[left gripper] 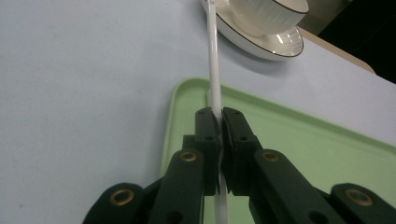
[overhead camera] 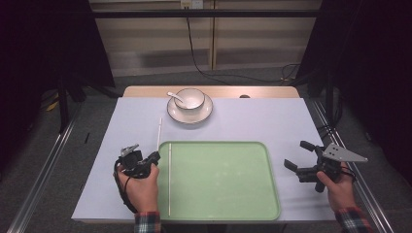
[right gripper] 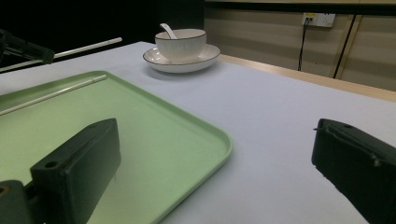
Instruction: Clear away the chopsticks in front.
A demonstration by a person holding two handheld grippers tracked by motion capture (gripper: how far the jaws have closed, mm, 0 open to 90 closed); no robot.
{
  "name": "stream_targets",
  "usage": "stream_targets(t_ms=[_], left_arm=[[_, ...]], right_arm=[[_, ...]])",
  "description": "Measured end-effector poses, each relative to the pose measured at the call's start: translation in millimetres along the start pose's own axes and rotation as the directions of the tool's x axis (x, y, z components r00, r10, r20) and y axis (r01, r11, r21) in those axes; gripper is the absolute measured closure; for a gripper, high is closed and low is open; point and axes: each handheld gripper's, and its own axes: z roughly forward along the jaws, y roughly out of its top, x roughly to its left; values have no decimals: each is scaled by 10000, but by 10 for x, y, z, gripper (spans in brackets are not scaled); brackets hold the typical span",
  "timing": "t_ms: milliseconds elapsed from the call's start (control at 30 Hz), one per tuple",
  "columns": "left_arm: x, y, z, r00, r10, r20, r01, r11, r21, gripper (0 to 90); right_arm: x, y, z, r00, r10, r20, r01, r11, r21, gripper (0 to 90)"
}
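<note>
The left gripper (overhead camera: 154,158), at eight o'clock on the table, is clenched on a white chopstick (overhead camera: 158,130) that points away toward the bowl (overhead camera: 190,98) at twelve o'clock, likely so it can be laid in the tray (overhead camera: 272,184). A second chopstick (overhead camera: 169,179) already lies along the tray's nine o'clock edge, probably awaiting its mate. The right gripper (overhead camera: 299,155), at four o'clock, idles with jaws spread, holding nothing.
</note>
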Motion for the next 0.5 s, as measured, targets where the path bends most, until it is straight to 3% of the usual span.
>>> stream_targets(t_ms=[33,200,500], left_arm=[[12,-12,-14,10000,73,-17,-73,10000,17,859],[74,-96,-85,9998,78,-162,-76,9999,104,859],[32,-229,-128,9999,88,-147,-86,9999,145,859]], right_arm=[[-5,2,-8,9998,4,-175,-1,9999,135,6],[4,5,-1,9999,11,-117,-10,10000,46,6],[14,3,11,10000,19,-58,-19,10000,17,6]])
